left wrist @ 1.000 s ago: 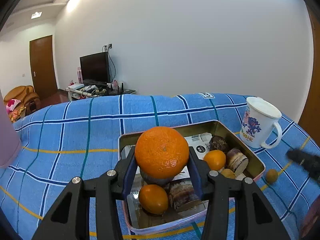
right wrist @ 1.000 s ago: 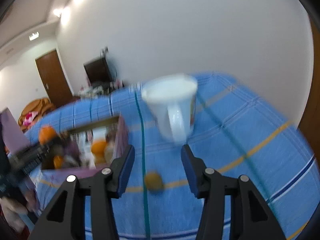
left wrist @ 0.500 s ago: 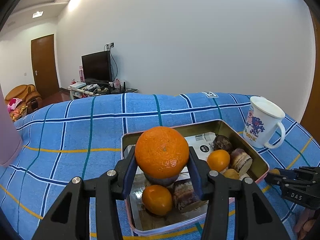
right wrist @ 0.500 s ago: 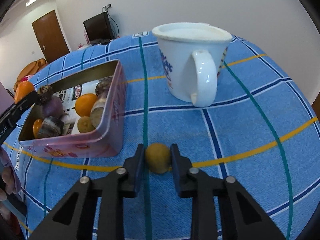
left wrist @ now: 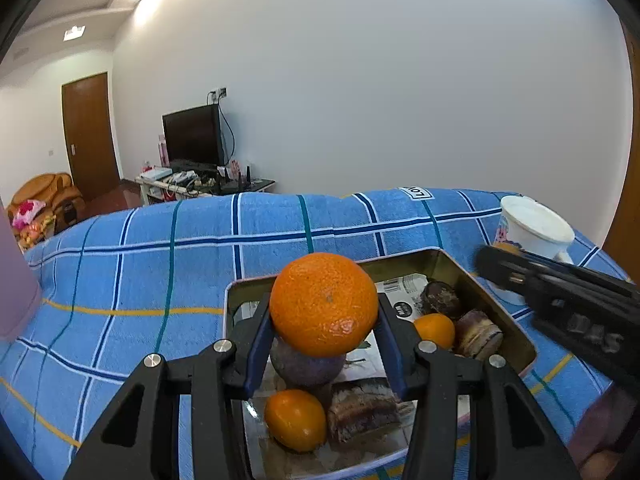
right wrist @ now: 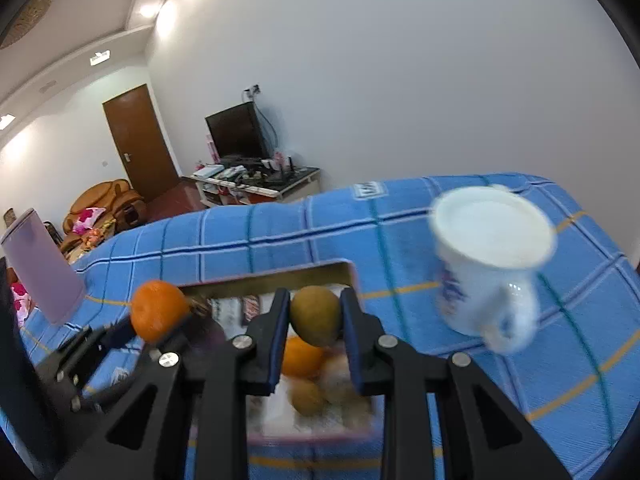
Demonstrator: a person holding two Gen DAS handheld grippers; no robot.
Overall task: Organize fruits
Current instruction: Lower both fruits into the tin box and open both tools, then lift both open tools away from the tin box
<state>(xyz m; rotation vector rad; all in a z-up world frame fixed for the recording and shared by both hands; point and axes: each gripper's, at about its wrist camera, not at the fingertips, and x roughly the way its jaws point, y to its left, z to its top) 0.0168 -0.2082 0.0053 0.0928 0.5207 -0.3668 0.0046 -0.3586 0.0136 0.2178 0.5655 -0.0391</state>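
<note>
The left gripper (left wrist: 323, 336) is clamping a large orange (left wrist: 323, 303) above the tin (left wrist: 460, 268); the right gripper (left wrist: 560, 300) is blurring at three o'clock.

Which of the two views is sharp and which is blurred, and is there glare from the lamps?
Left wrist view: sharp on the orange; only the right gripper smears. Right wrist view: motion blur on the mug and tin. Ceiling lamps flare.
</note>
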